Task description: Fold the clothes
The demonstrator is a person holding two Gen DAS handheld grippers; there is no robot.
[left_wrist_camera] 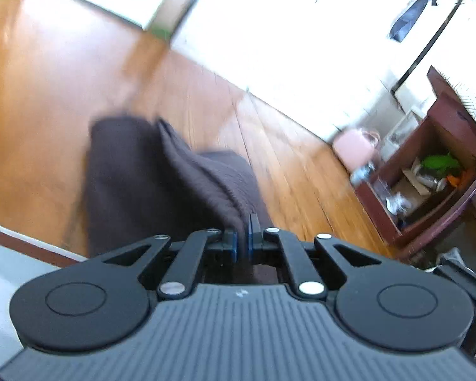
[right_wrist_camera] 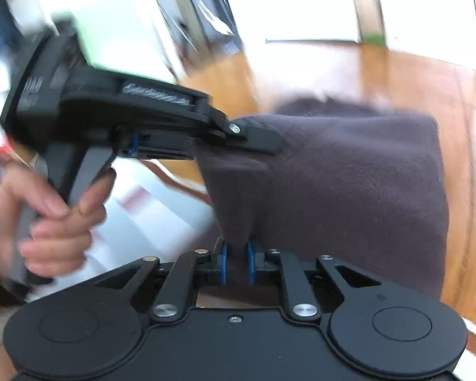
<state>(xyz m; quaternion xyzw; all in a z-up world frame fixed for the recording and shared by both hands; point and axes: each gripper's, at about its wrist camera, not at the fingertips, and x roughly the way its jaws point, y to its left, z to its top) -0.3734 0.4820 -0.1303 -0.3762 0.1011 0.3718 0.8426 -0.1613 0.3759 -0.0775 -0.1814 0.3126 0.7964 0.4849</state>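
A dark brown knitted garment (left_wrist_camera: 149, 174) hangs in the air over a wooden floor. My left gripper (left_wrist_camera: 241, 235) is shut on its near edge, blue pads pressed on the cloth. In the right wrist view the same garment (right_wrist_camera: 349, 184) spreads to the right, and my right gripper (right_wrist_camera: 237, 262) is shut on a bunched fold of it between its blue pads. The left gripper (right_wrist_camera: 269, 141) shows there from the side at upper left, its tip clamped on the garment's top edge, with a person's hand (right_wrist_camera: 47, 209) around its grip. Both views are blurred.
A wooden floor (left_wrist_camera: 47, 95) lies below. A dark red cabinet (left_wrist_camera: 428, 174) with clutter inside and a pink bag (left_wrist_camera: 355, 149) stand at the right. White furniture (left_wrist_camera: 269, 31) lines the far wall. A white surface edge (left_wrist_camera: 3, 254) shows at lower left.
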